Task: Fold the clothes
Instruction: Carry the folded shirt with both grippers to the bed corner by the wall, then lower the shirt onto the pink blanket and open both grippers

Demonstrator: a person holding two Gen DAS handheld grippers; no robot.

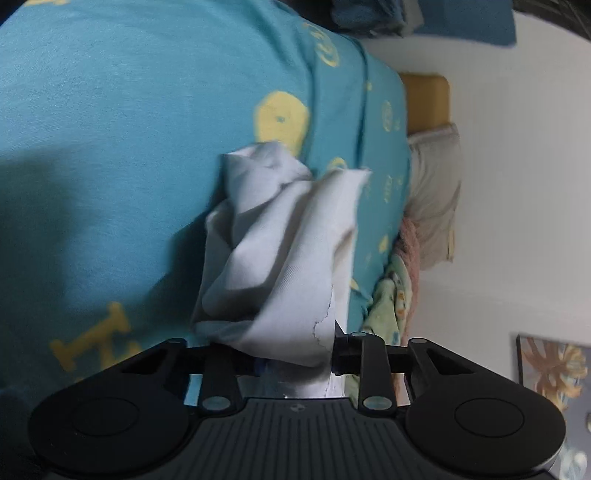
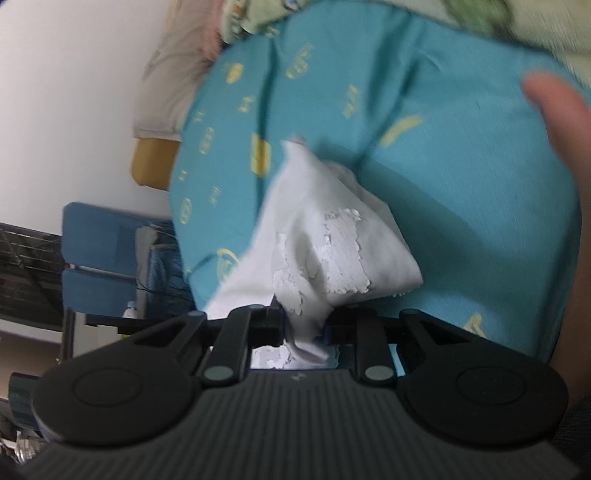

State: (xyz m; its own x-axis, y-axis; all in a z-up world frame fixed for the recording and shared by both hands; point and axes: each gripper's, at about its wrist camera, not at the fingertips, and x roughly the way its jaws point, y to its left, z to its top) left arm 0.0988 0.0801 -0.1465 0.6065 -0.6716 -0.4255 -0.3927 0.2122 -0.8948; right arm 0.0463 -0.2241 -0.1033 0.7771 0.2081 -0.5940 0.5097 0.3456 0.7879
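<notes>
A soft white cloth [image 1: 280, 236] lies bunched up in the middle of the left wrist view, on a big teal bed sheet [image 1: 129, 129] with yellow round shapes and letters printed on it. The cloth is thin and crumpled into thick folds, and it has a cracked, flaky white print on it. The near end of the cloth runs down into the left gripper [image 1: 291, 356] at the bottom of the frame, and the black jaws are clamped on it. In the right wrist view the same white cloth [image 2: 325, 236] sits in the middle, with its peeling print showing in rough patches. The right gripper [image 2: 304, 326] at the bottom of the frame also has its jaws squeezed on a bunch of the cloth. Both grippers are black plastic with round discs and a ribbed grey body. A blurry bare hand [image 2: 561, 122] shows at the right edge of the right view. A pale green blanket [image 2: 498, 22] with pictures lies along the top there. A blue chair [image 2: 99, 258] stands at the left side, by a plain white wall [image 2: 74, 74].
</notes>
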